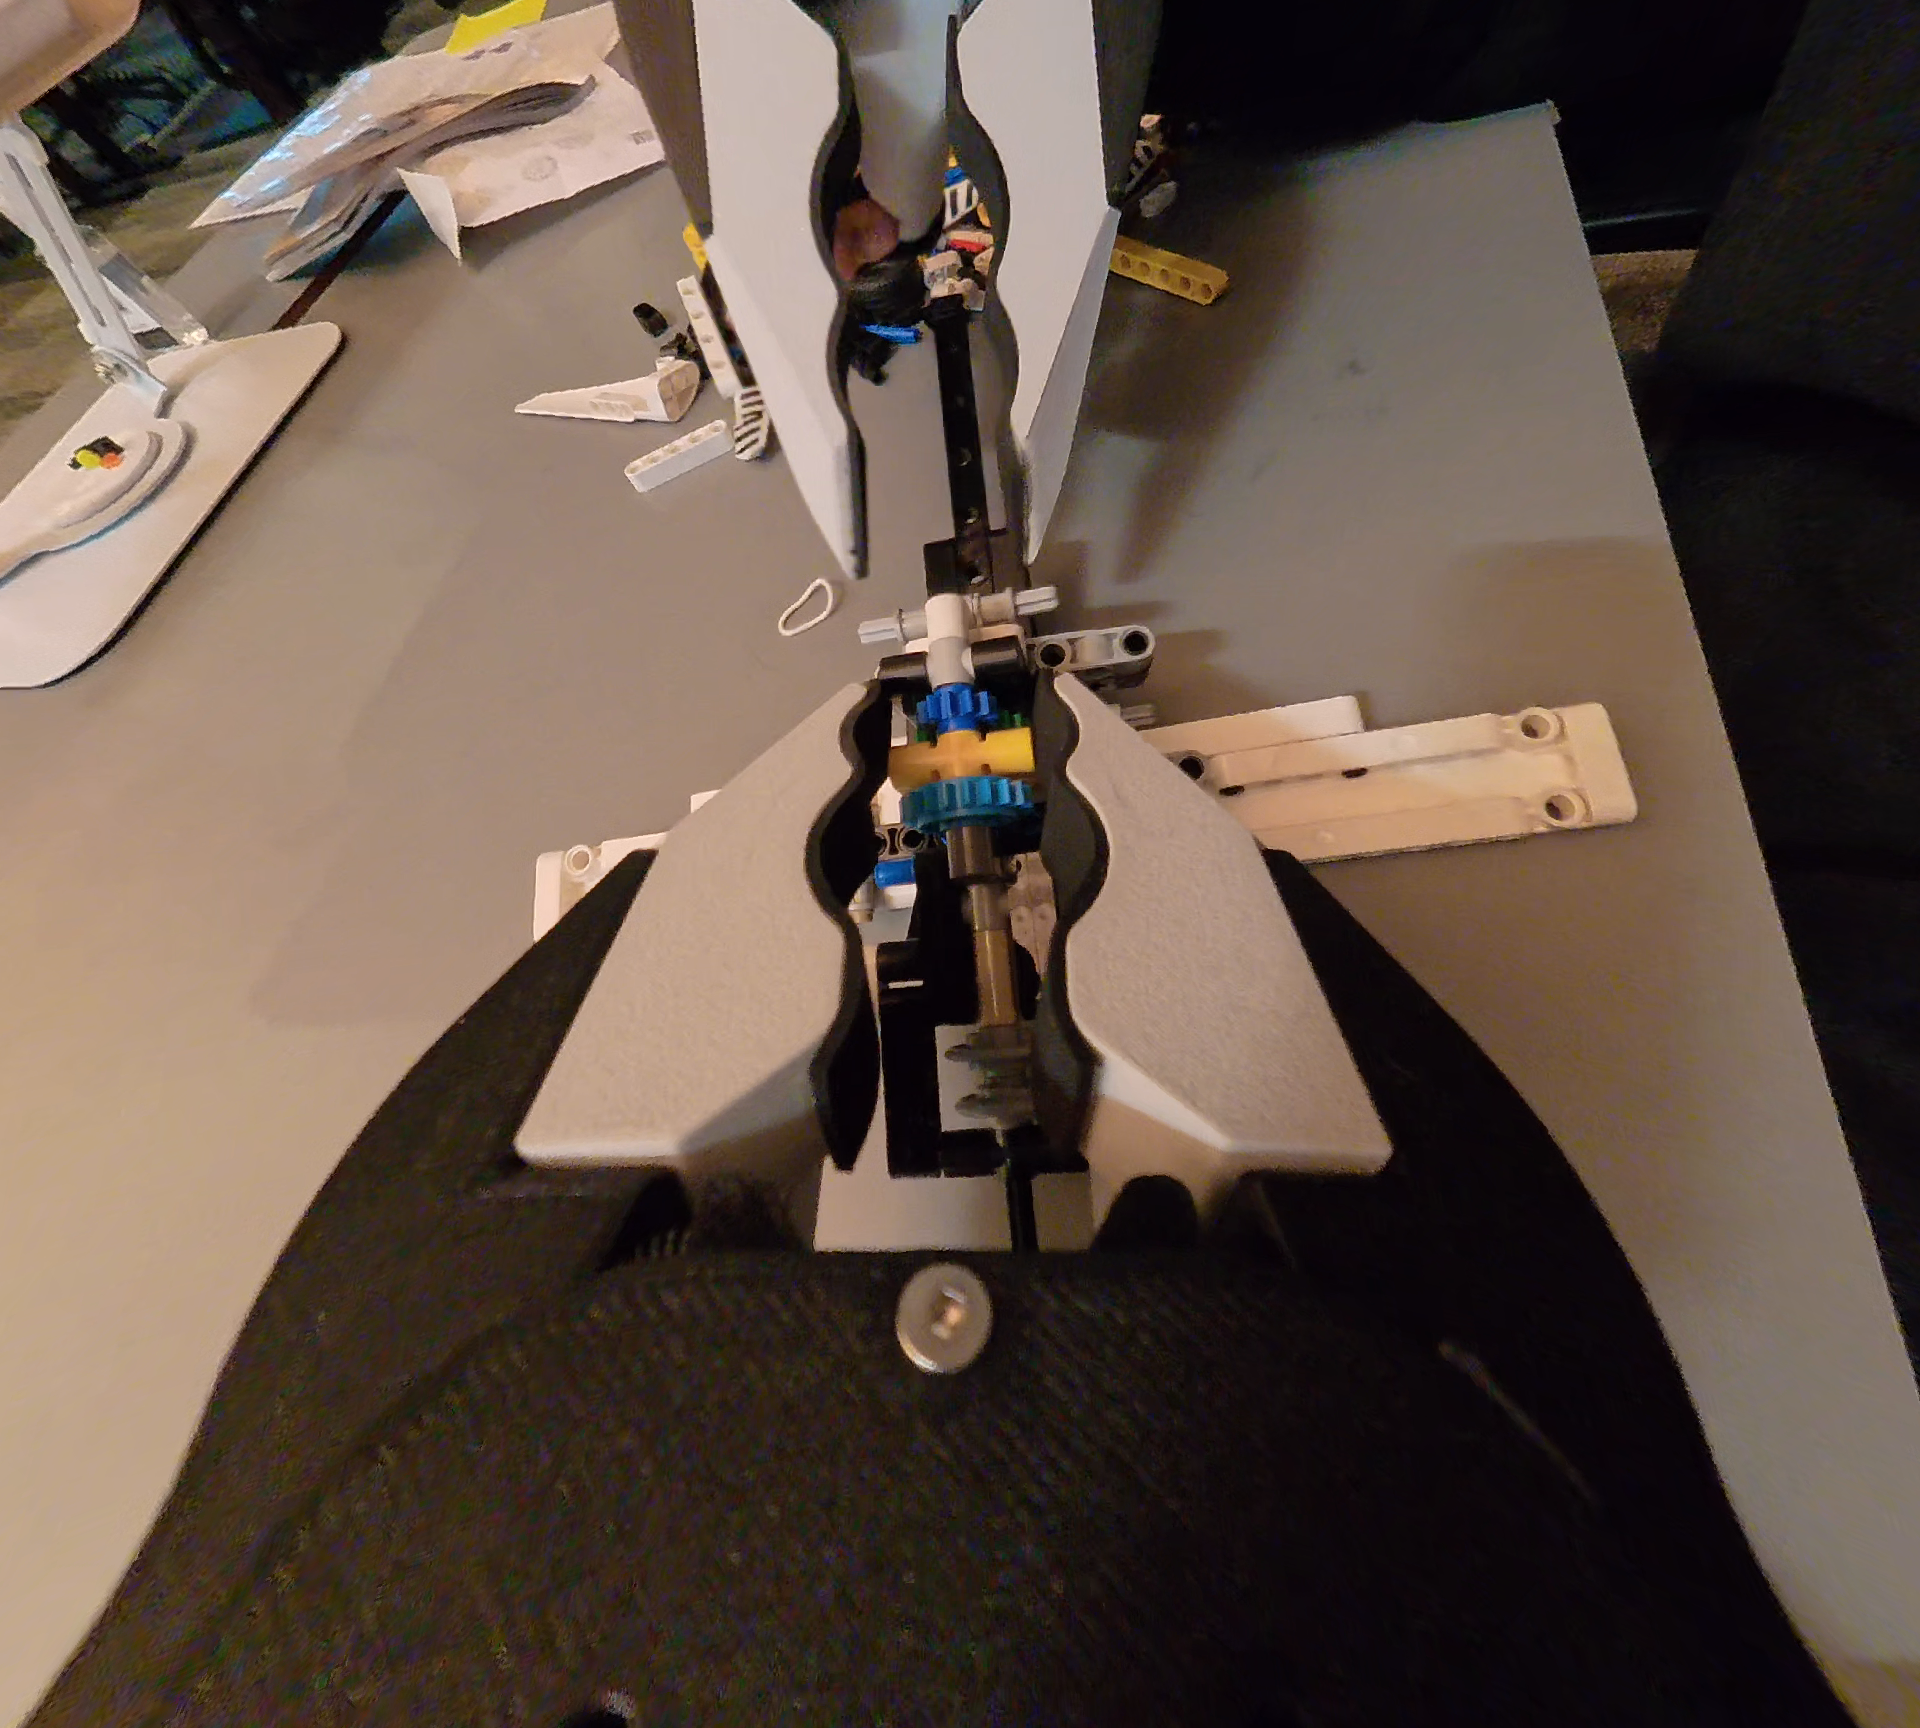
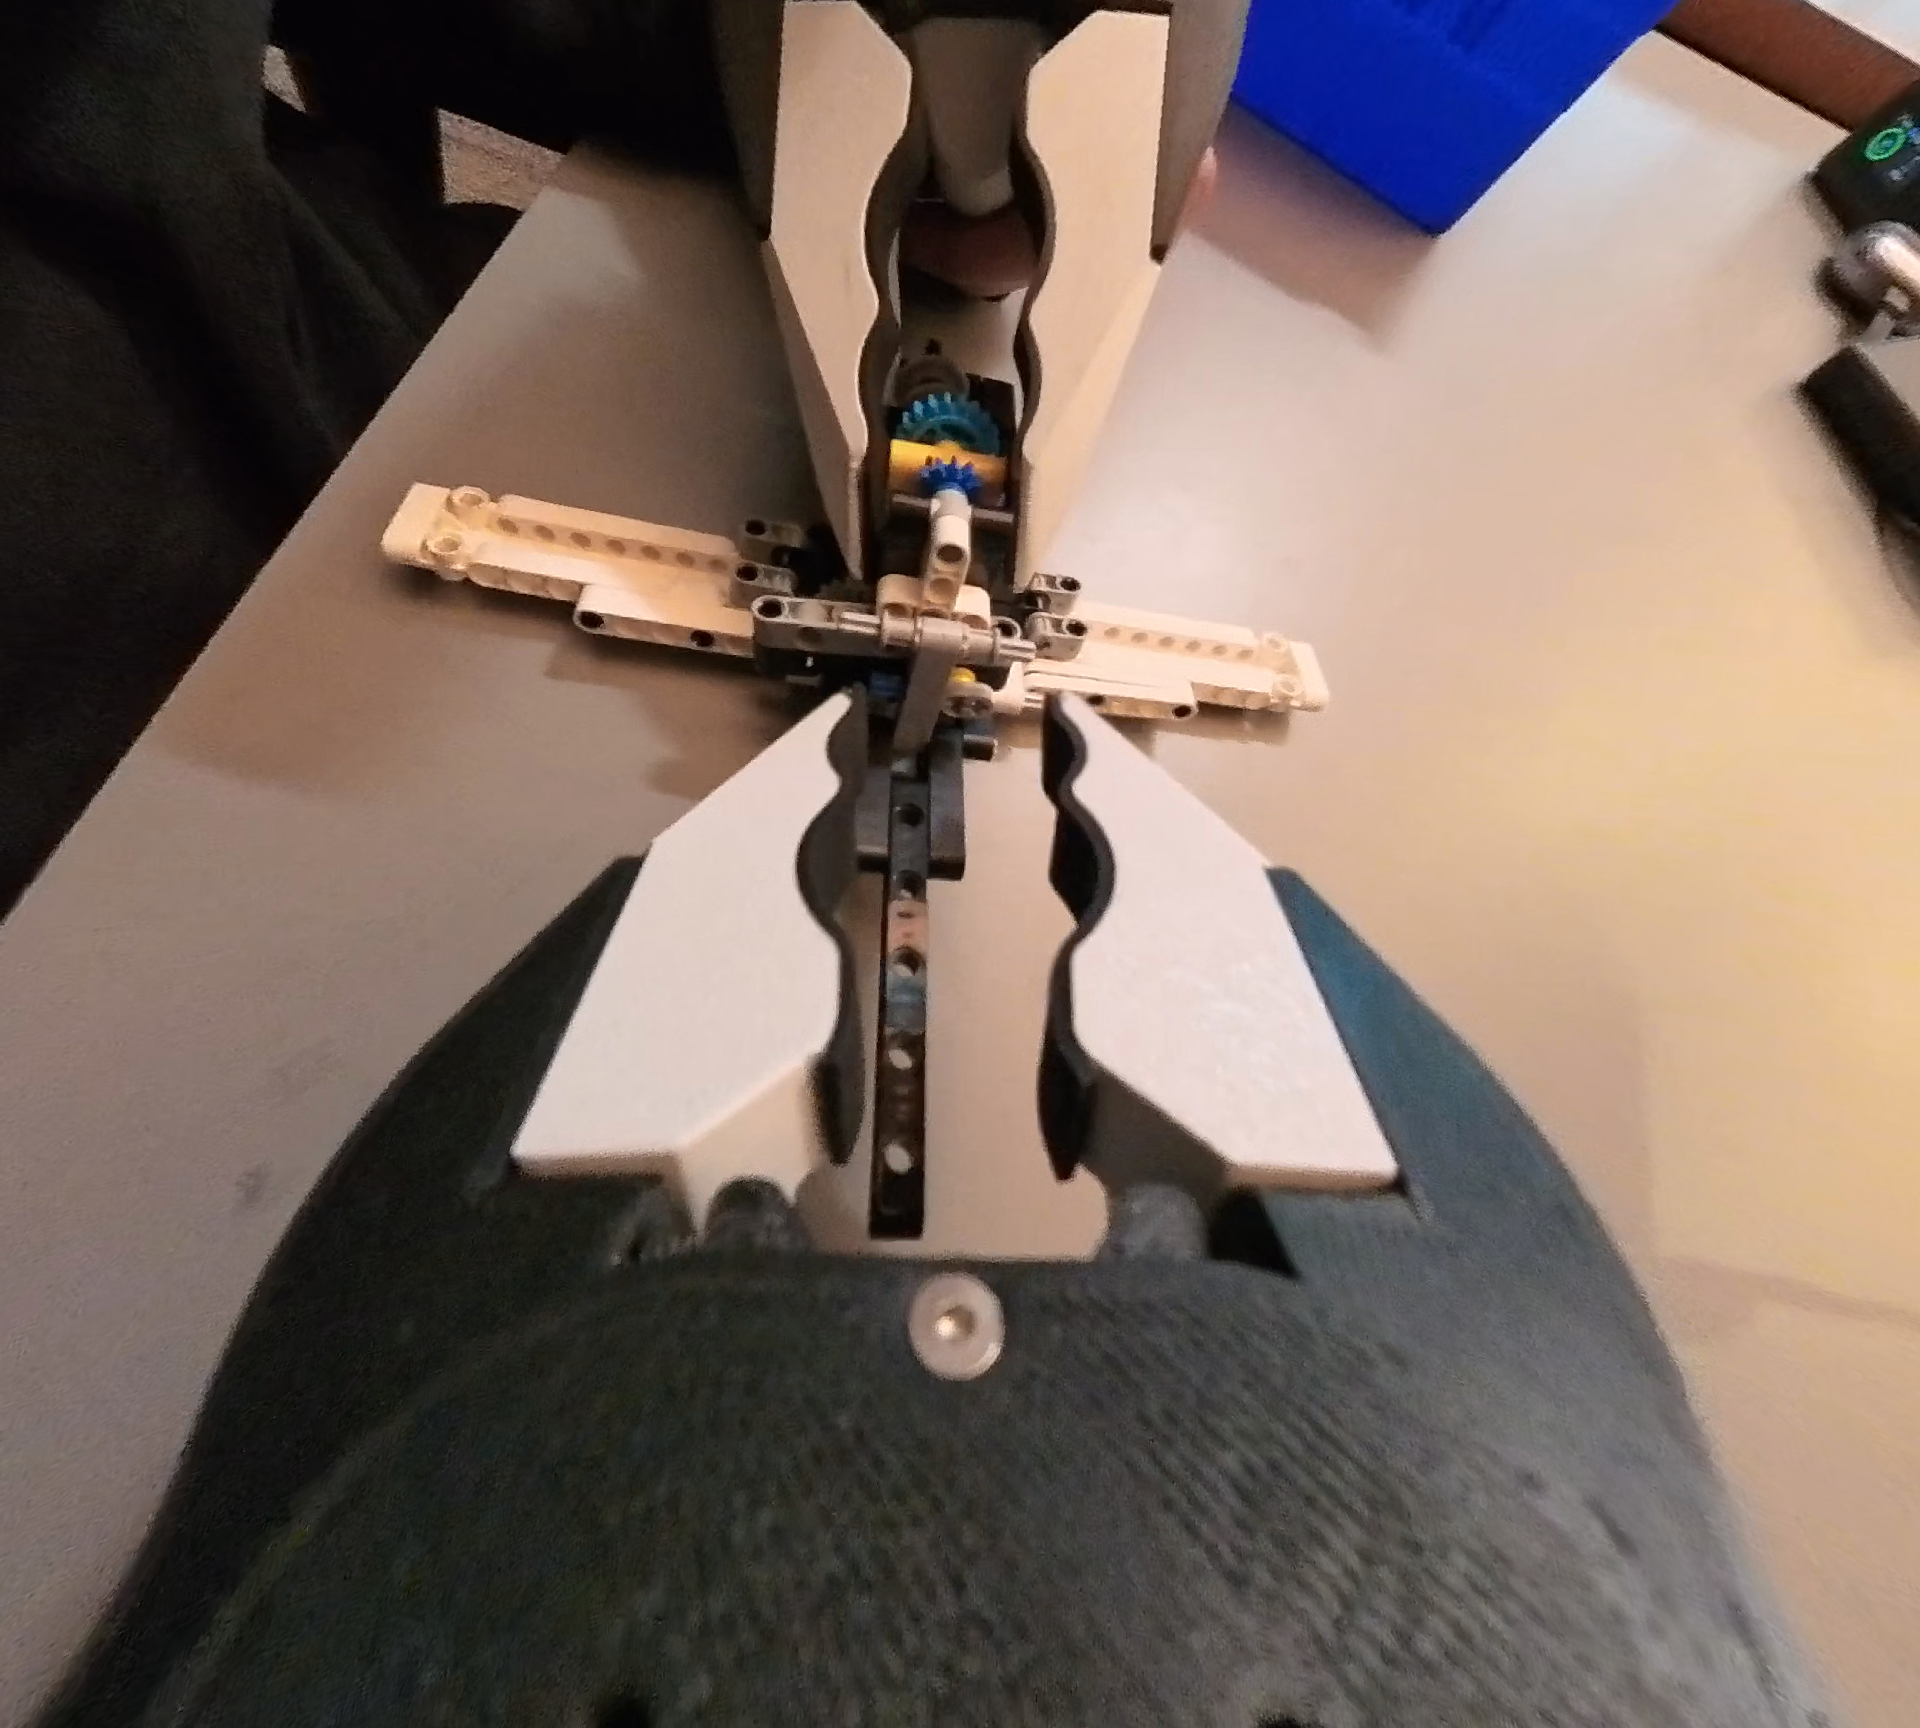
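Grey tabletop (image 1: pixel 416 795): left gripper (image 1: pixel 961 712) pinches the plastic brick-built gear model (image 1: pixel 961 753); right gripper (image 2: pixel 945 722), seemingly spread, straddles its black holed beam (image 2: pixel 904 951).

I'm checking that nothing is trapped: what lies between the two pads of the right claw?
In the right wrist view, a black holed beam of the brick model runs between the right claw's pads. The right pad stands clear of it.

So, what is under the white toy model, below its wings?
The wings of the white toy model lie on the grey table. Nothing else shows under them, but the part below the body is covered by the left gripper.
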A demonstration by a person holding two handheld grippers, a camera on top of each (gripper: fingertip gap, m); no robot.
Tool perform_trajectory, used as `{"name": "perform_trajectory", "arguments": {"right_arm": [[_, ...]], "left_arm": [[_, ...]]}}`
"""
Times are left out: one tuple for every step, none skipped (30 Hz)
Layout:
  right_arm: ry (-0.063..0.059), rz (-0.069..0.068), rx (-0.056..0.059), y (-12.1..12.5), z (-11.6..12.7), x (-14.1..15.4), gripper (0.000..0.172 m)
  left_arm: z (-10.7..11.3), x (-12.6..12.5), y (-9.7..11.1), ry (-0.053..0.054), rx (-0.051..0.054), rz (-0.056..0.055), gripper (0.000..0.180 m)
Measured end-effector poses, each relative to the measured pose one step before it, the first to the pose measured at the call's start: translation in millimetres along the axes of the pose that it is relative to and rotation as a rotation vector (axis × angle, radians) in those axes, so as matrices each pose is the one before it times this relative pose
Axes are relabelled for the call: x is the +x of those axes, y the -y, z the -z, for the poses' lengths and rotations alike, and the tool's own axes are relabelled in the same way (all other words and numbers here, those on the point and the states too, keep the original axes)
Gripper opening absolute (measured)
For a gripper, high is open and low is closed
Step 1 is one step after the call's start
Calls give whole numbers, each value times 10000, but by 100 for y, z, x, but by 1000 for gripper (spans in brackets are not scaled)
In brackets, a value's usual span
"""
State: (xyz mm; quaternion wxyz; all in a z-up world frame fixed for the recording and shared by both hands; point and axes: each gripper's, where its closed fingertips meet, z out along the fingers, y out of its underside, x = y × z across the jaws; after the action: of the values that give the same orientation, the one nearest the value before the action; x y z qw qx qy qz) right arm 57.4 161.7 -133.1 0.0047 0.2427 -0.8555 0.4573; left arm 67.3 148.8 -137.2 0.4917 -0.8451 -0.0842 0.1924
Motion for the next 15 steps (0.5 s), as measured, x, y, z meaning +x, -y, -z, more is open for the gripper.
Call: {"name": "perform_trajectory", "arguments": {"right_arm": [[137,-56,13,39,-72,-183,28],[65,-30,2,4,-63,-84,26],[-102,-20,11,-12,-33,157,24],[-152,-58,50,4,54,267,17],[-6,-103,79,21,153,127,15],[-6,-157,80,0,171,186,11],[-39,-109,30,-117,134,229,7],[56,-83,52,-89,56,20,7],[149,-108,142,79,5,-158,7],[147,-113,116,91,-61,-162,6],[78,-70,24,-16,-71,-84,6],[49,-31,7,-13,-40,-33,7],[56,-32,84,106,43,-58,6],[68,-63,177,247,144,-56,6],[63,-104,245,344,240,7,6]], "left_arm": [[-31,99,18,-55,4,-16,26],[-1,80,34,-48,14,-22,26],[-11,111,43,-55,22,-27,26],[-8,26,11,-7,0,-12,26],[1,21,7,-10,5,-4,26],[2,47,-4,-27,3,-16,26],[-4,23,6,-11,0,-6,26],[-4,5,10,-12,2,12,26],[-11,29,21,-24,6,5,26],[3,42,10,-21,6,-8,26],[-4,19,0,-19,0,2,26],[3,44,20,-27,8,-2,26],[14,87,23,-46,18,-28,26],[7,156,41,-76,22,-39,26],[-14,150,26,-76,11,-33,26]]}}
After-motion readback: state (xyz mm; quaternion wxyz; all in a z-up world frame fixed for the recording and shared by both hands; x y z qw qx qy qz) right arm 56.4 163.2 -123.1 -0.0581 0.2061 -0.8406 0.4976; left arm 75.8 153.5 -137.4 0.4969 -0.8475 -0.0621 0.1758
